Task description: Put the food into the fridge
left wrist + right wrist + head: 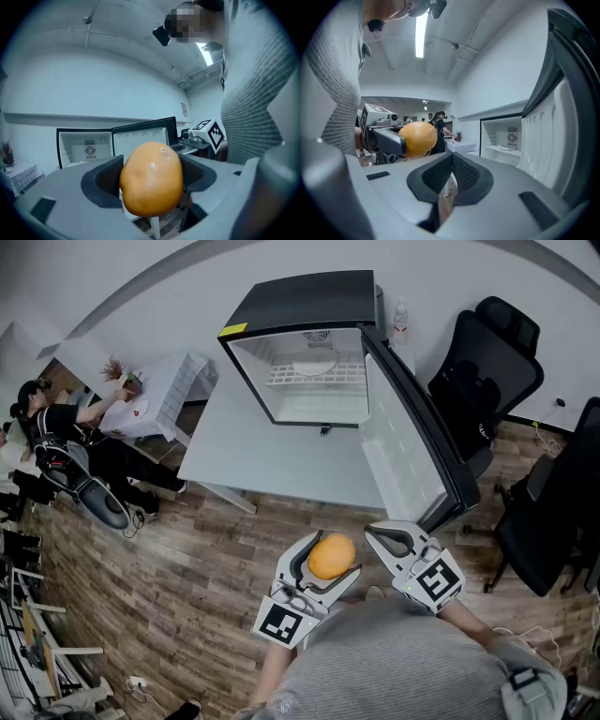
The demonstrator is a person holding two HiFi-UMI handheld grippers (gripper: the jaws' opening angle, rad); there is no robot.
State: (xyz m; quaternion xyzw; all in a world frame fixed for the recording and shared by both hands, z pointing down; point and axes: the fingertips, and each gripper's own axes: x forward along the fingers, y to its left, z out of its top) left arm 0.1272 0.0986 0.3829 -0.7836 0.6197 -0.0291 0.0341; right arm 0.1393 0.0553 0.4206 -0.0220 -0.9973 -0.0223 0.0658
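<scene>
- Left gripper (329,562): jaws spread wide, clamped on a smooth, round orange fruit (333,553).
- Right gripper (380,534), just to its right: jaws pressed together, holding nothing.
- Ahead of both: small black fridge (305,304) with white interior, door (412,432) swung open, on a white table (234,451).

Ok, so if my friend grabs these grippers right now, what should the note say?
Left gripper: shut on the orange fruit, held near the person's body, short of the fridge.
Right gripper: jaws together, nothing in them.
Fridge: sits on the white table, door wide open.
Done: fruit is in the grip, fridge is open.
Left: carry the fruit inside, set it on a shelf, let go.
</scene>
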